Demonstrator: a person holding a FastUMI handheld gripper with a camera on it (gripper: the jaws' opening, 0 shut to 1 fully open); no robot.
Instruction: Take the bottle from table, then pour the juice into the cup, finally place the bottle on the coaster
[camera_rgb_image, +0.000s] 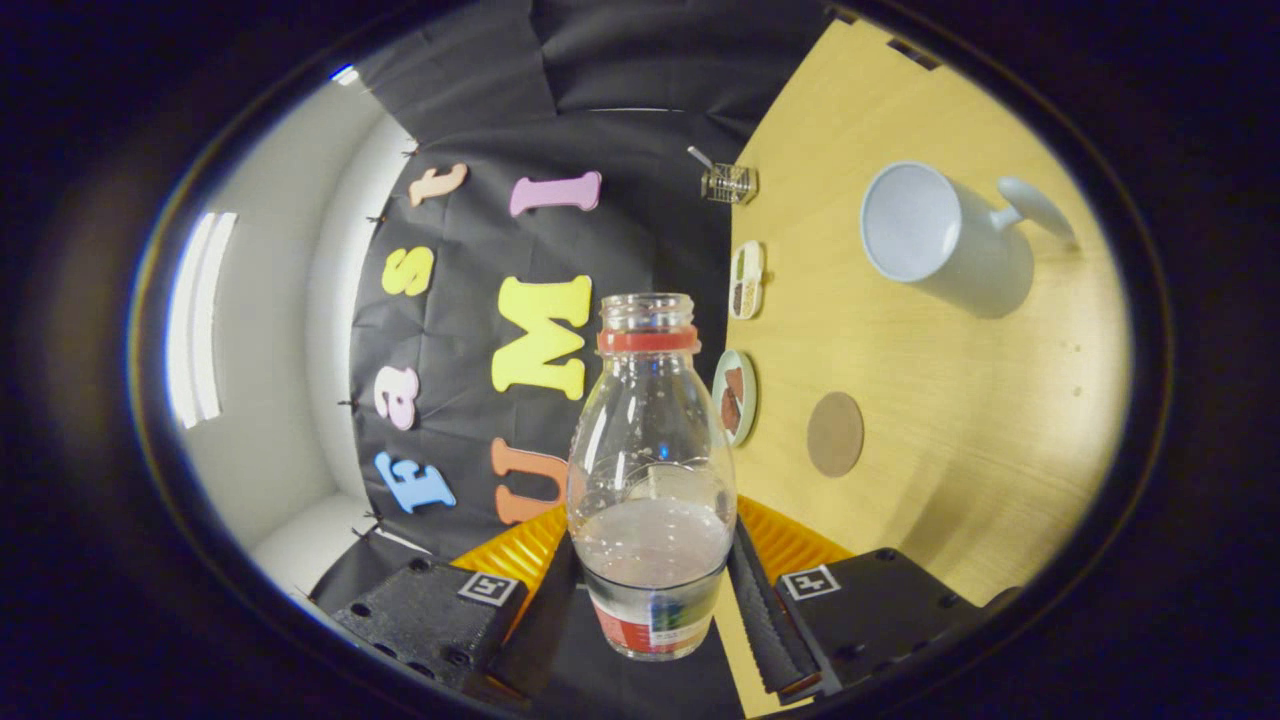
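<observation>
The clear glass bottle (650, 470) with a red neck ring is clamped between the jaws; the white mug (935, 240) and round brown coaster (835, 433) are seen beyond them on the table (960, 400).

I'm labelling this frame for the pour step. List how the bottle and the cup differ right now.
1. The bottle is clear glass with a narrow red-ringed neck; the cup is opaque white with a wide mouth and a handle.
2. The bottle is clamped between the fingers of the claw, off the wooden table; the cup stands on it, beyond the round coaster.
3. The bottle holds some liquid; the cup looks empty.
Both are open-topped.
</observation>
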